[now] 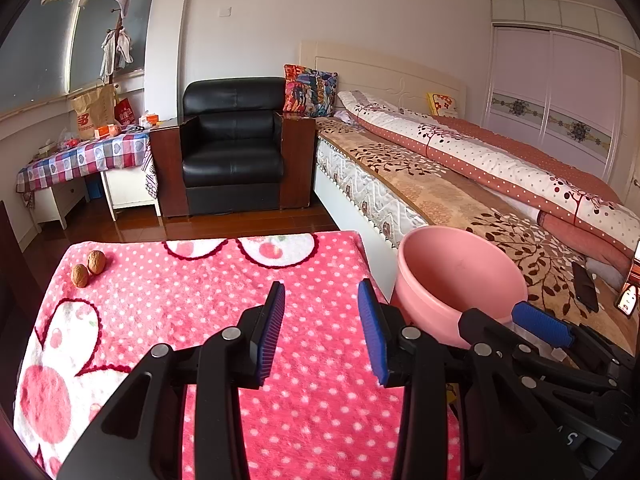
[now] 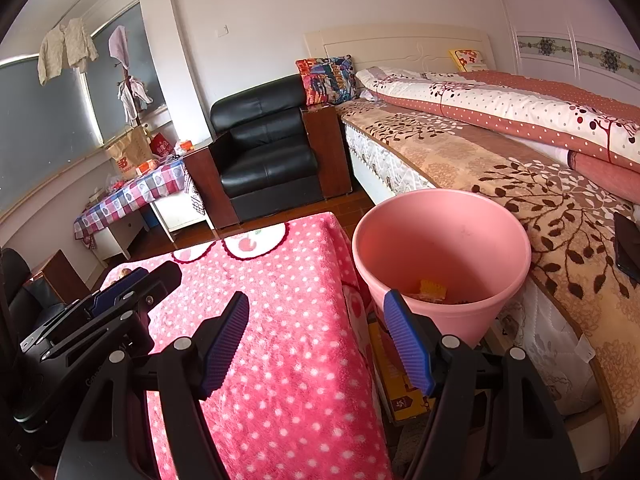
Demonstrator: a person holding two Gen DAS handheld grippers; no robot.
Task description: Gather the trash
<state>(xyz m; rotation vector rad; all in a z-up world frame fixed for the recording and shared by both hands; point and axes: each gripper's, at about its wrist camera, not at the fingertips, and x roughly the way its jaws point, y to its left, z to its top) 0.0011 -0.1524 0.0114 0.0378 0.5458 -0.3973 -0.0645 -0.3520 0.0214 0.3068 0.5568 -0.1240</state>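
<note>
Closest in: left gripper [image 1: 322, 326] hangs over the pink polka-dot blanket [image 1: 224, 304], blue pads spread wide, nothing between them. Right gripper [image 2: 316, 340] likewise gaping and empty, straddling the blanket's right edge, its right pad lined up with the near rim of the pink bin [image 2: 440, 248].

Bin stands at about 1 o'clock from the right gripper, wedged between the blanket-covered table and the bed [image 2: 500, 184]. Something yellow [image 2: 432, 290] lies at its bottom, with darker bits beside it; too small to name.

Further out: two walnuts [image 1: 89, 268], touching each other, at the blanket's far left corner, roughly 10 o'clock from the left gripper and well apart from it. These look like the only loose items left on the cloth. From the right wrist view they are mostly hidden behind the left gripper's body.

Beyond: black leather armchair [image 1: 234, 144] at 12 o'clock across the wooden floor; checked-cloth side table [image 1: 80, 158] to its left, cluttered.

Judgement: a pause between pickups, both tools idle. Next move probably falls to the left gripper: reach far-left, settle the pads around one walnut. Round and hard, so it may roll or squirt out if pinched off-centre. Then carry it across to the bin at the right.
</note>
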